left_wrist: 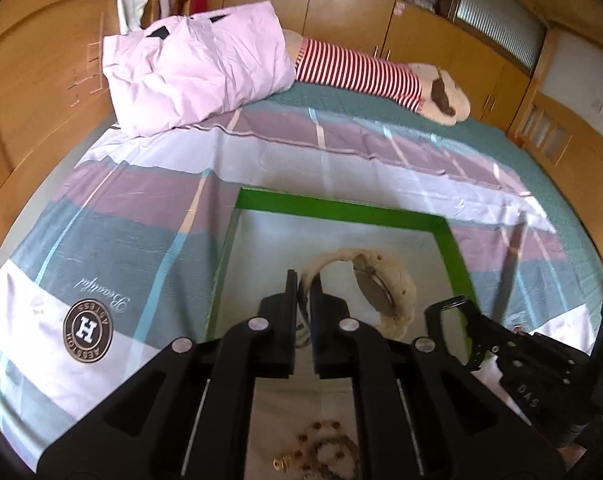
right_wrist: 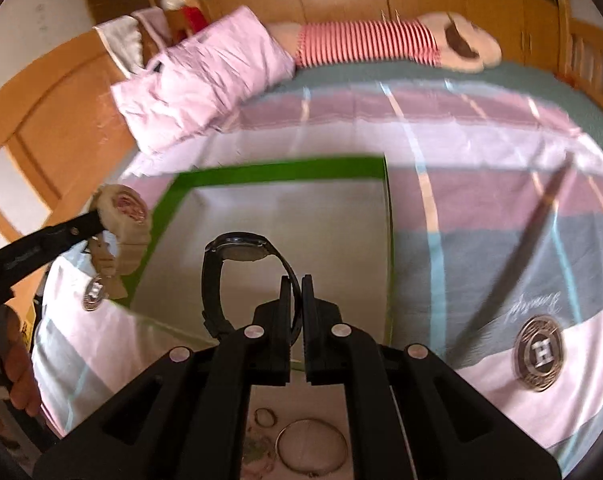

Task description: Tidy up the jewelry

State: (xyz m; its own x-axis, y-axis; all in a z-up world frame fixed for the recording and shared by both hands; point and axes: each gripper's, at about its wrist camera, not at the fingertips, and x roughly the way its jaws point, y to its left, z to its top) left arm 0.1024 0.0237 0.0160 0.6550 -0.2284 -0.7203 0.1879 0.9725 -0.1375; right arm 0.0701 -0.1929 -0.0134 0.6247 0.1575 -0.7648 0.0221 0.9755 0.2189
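My left gripper is shut on the strap of a cream watch, held above a grey tray with a green rim. My right gripper is shut on the strap of a black watch, held over the same tray. The cream watch also shows at the left of the right wrist view, and the black watch at the right of the left wrist view. A beaded bracelet lies below the left gripper. A metal bangle and a small ring lie below the right gripper.
The tray lies on a bed with a striped purple, grey and white sheet. A pink pillow and a striped plush toy lie at the far side. Wooden cabinets line the wall.
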